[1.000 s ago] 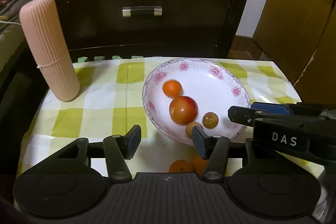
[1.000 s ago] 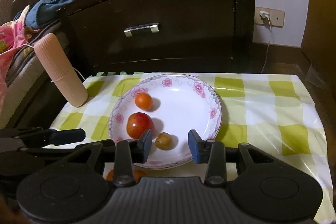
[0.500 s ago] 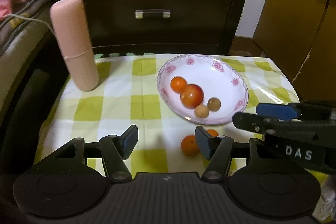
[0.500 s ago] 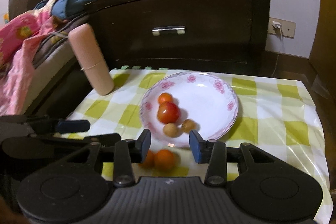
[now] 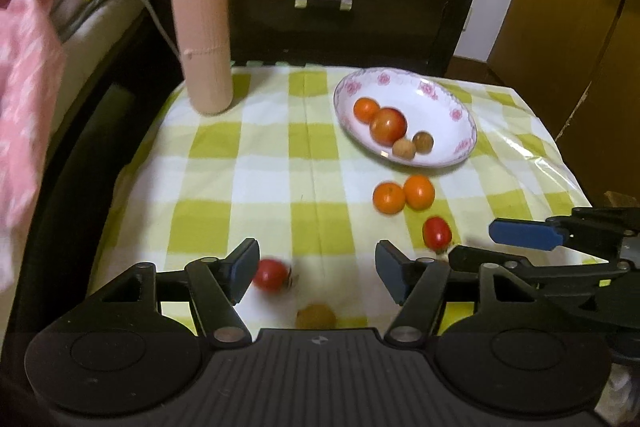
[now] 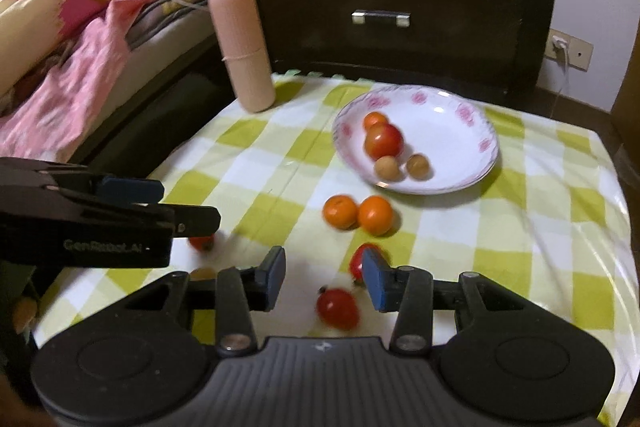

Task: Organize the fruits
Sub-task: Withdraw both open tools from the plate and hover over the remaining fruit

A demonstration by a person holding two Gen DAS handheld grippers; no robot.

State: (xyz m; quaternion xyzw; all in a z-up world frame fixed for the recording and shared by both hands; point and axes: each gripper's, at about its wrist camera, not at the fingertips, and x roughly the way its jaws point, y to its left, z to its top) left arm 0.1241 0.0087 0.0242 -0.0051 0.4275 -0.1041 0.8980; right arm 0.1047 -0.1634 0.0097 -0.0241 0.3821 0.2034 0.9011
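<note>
Fruit lies partly sorted on the bench [image 5: 280, 187], which is covered in a green-and-white checked cloth. The floral-rimmed plate [image 5: 460, 99] at the far right holds four pieces: one small orange [image 5: 366, 109], one larger red tomato [image 5: 388, 127] touching it, and two small brown round fruits [image 5: 414, 145] side by side at the near rim. Outside the plate, two oranges [image 5: 404, 195] sit touching each other just in front of it; nearer still is a red cherry tomato [image 5: 437, 233], a second cherry tomato [image 5: 272, 275] beside the left tongs' left finger, a third [image 6: 337, 308] low between the right tongs' fingers, and a brown fruit [image 5: 316, 317] at the left camera's lower edge. The left tongs [image 5: 316, 269] are empty and their jaws are opening; the right tongs [image 6: 324, 277] stand apart to a moderate gap and grip nothing. Handling assessment: the cherry tomatoes are light, smooth and thin-skinned, likely to roll and to split under a hard squeeze, so they should be taken across the widest part with gentle pressure. The oranges appear firmer and less slippery, best gripped at the equator. The brown fruits are small and round and may skid away from a closing finger. A pink ribbed cylindrical case [image 5: 204, 39] stands upright at the far left corner, well apart from the fruit.
</note>
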